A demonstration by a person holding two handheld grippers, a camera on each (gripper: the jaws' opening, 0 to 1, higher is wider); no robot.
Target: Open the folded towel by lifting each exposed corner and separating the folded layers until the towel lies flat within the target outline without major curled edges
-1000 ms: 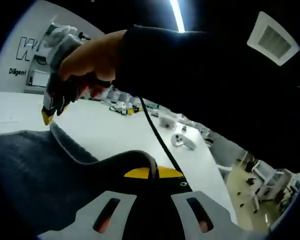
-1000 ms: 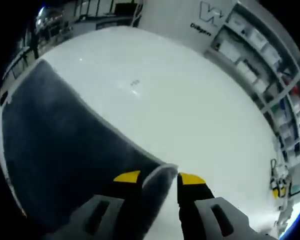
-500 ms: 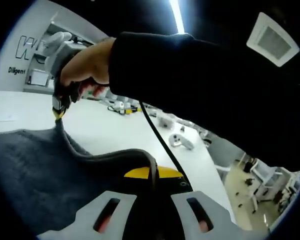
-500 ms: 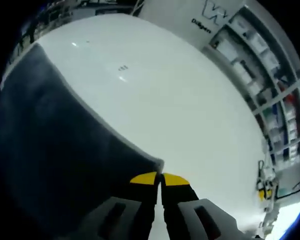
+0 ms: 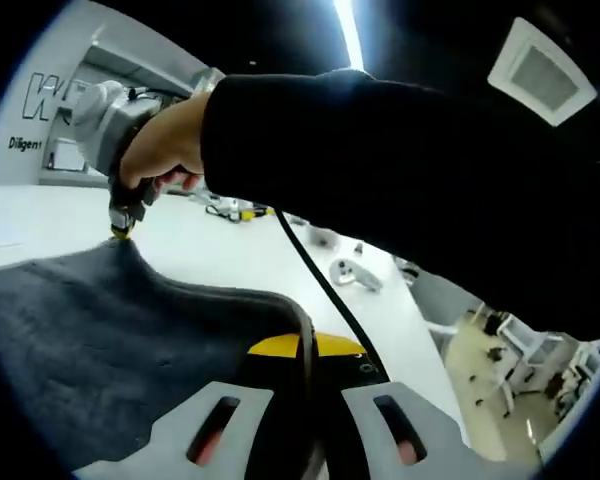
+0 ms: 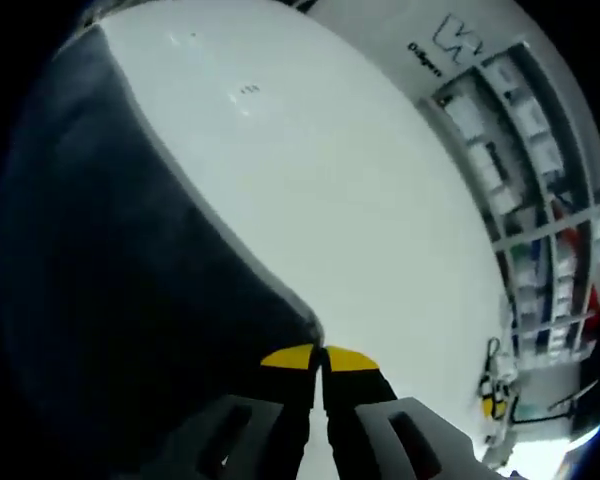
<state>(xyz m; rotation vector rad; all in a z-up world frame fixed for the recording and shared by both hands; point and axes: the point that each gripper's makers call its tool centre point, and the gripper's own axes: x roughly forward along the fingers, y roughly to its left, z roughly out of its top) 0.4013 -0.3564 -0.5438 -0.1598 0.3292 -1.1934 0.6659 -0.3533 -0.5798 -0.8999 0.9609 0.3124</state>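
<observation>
- Two views: white table (image 6: 380,200), shelving (image 6: 525,200) at 2 o'clock.
- Dark grey towel (image 6: 110,280) spread, edge lifted.
- Right gripper (image 6: 318,357) clenched on towel corner; left gripper (image 5: 305,345) pinches towel edge.

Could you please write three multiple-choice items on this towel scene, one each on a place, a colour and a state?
1. Where does the towel lie?
A. on a white table
B. in a basket
C. on a shelf

2. What colour are the tong tips?
A. red
B. yellow
C. green

3. How do the right tongs stand?
A. wide open
B. shut on the towel's corner
C. holding a cup

Answers: 1 A, the white table spreads under it; 2 B, both tips are yellow; 3 B, the tips meet at the corner.
</observation>
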